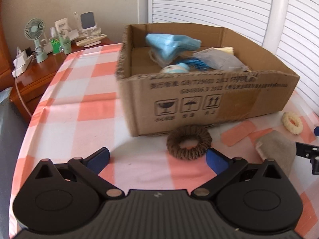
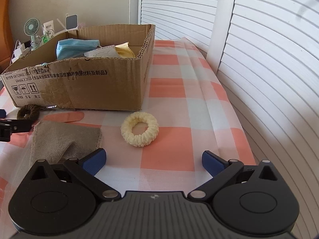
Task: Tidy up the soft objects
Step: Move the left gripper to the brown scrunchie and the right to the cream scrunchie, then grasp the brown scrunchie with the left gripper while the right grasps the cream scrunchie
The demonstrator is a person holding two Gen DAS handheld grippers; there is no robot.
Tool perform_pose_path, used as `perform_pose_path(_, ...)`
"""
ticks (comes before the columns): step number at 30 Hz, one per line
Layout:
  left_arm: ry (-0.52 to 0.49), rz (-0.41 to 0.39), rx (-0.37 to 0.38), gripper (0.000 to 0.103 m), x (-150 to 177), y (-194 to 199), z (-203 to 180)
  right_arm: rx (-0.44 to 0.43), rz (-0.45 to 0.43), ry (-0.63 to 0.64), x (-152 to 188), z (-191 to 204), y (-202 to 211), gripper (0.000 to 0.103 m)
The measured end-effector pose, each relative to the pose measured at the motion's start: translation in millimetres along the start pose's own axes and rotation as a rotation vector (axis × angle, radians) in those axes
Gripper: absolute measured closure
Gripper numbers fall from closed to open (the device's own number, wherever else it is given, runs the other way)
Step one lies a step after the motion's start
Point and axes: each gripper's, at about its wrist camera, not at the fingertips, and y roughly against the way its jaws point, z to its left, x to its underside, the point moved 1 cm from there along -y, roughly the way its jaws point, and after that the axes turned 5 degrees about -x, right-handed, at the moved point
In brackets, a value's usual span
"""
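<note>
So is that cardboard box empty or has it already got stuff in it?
Partly filled. The cardboard box holds blue face masks, a grey cloth and a yellow cloth.

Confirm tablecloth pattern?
Salmon-pink and white check tablecloth; clearest in the right wrist view.

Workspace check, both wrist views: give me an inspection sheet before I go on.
Surface: pink-and-white checked tablecloth, lightly creased.
Job's things: open cardboard box holding blue face masks and cloths; brown knitted scrunchie, cream knitted scrunchie, grey cloth and pink plaster strip lying outside it.
Clutter: green desk fan and bottles on wooden nightstand.
Grippers: left tool and right tool open, empty.
Cables: white charger lead.
Surroundings: white louvred doors.
</note>
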Motion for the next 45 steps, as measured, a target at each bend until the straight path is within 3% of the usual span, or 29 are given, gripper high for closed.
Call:
perform_pose_path(6,0.03,0.002,-0.024,0.001,6,7,9,0.018,-0.022,-0.016,3,1,1,0.0)
perform_pose_path(10,0.016,-0.017,-0.016,0.009,4,6,-3,0.026,-0.029,-0.021,5,2,2,0.0)
perform_pose_path(13,0.027,-0.028,-0.002,0.026,1,4,-9,0.023,-0.036,-0.016,6,2,3,0.0)
perform_pose_path(15,0.025,-0.044,-0.003,0.046,-1,5,-12,0.019,-0.043,-0.006,8,2,3,0.0)
perform_pose_path(17,0.029,-0.056,-0.001,0.057,-2,7,-12,0.014,-0.055,0.008,9,1,5,0.0)
perform_pose_path(26,0.042,-0.061,0.01,0.058,-1,10,-5,-0.005,-0.048,0.083,-1,3,-1,0.001)
perform_pose_path(39,0.041,-0.057,0.005,0.058,-2,10,-6,-0.073,-0.071,0.148,-17,13,-9,0.046)
perform_pose_path(41,0.038,-0.059,0.006,0.058,-2,10,-6,-0.069,-0.069,0.136,-18,12,-9,0.058)
perform_pose_path(45,0.038,-0.062,0.017,0.062,-1,10,-6,-0.055,-0.065,0.125,-20,10,-9,0.067)
